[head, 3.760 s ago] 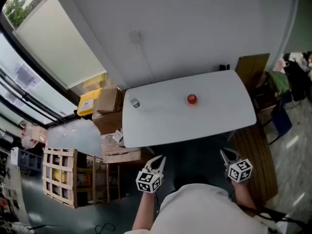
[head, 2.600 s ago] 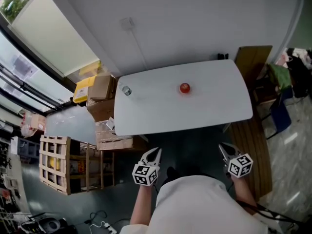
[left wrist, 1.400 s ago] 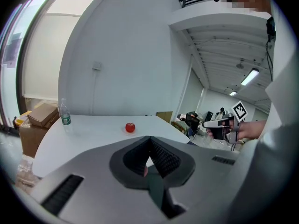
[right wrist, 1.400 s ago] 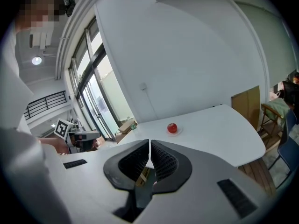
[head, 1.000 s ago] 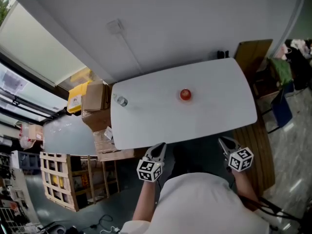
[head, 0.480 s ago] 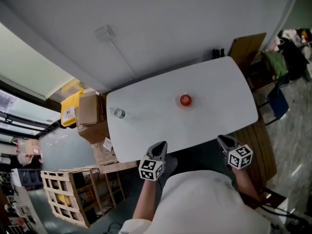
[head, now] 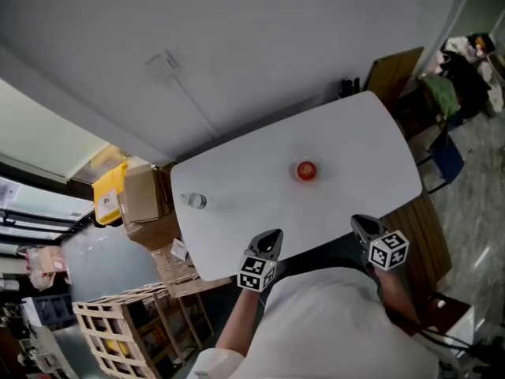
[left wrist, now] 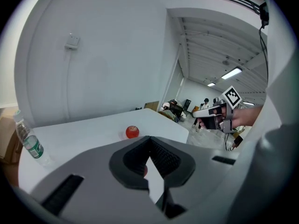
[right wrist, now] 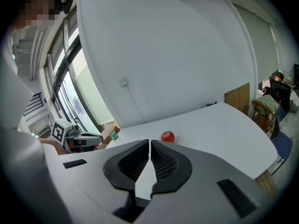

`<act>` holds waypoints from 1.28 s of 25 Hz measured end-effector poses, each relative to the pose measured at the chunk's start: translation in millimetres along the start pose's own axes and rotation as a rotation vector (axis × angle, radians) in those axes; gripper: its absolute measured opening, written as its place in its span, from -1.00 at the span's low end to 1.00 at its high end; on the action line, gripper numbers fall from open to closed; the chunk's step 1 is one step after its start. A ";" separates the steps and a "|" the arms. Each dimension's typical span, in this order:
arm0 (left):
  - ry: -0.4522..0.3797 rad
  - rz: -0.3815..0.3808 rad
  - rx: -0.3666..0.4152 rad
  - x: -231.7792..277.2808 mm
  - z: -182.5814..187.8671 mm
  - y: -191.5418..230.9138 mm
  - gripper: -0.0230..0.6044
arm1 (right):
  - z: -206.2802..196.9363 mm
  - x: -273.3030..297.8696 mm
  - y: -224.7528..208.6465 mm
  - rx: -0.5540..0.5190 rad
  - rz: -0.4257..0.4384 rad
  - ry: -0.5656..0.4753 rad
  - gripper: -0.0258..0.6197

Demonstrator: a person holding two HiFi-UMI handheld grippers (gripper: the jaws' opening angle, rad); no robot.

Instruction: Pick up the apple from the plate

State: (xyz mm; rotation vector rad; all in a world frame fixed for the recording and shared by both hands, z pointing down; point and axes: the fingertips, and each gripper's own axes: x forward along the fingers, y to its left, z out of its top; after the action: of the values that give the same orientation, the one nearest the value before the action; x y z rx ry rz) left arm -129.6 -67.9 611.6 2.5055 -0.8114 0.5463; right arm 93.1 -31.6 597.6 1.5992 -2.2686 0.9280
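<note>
Lab/workshop-type room w/ storage clutter: bare white table (head: pixel 237 204) against a plain wall, cardboard boxes (head: pixel 142 200) center-left of head view, wooden crates (head: pixel 126 330) lower left. Left gripper view, upper right: exposed ceiling w/ strip lights (left wrist: pixel 232 73). Big windows (right wrist: pixel 70 92) at left of right gripper view.

Your small, round red apple (head: pixel 305 170) sits on a pale, shallow plate (head: pixel 295 175), which shows only as a faint rim around the fruit. You'll find both near the middle of the white rounded tabletop (head: pixel 237 188), toward its right half, well back from the near edge.
</note>
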 end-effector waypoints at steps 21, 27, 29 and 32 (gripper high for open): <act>0.042 -0.040 -0.004 55.2 17.5 -12.7 -0.92 | 11.9 24.4 -25.4 0.024 0.025 0.065 -0.80; 0.044 0.002 -0.028 85.7 27.0 -15.6 -0.91 | 20.9 37.4 -32.0 -0.004 0.097 0.114 -0.80; 0.048 0.010 -0.038 97.3 30.9 -15.3 -0.83 | 23.7 39.6 -36.8 -0.009 0.112 0.126 -0.80; 0.045 0.022 -0.048 114.9 39.3 -11.2 -0.80 | 27.9 44.4 -46.6 -0.014 0.131 0.140 -0.80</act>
State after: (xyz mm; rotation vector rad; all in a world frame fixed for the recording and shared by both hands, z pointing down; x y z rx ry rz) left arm -27.6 -131.5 632.5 2.4352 -0.8263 0.5814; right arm 123.0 -92.3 615.7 1.3480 -2.2992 1.0192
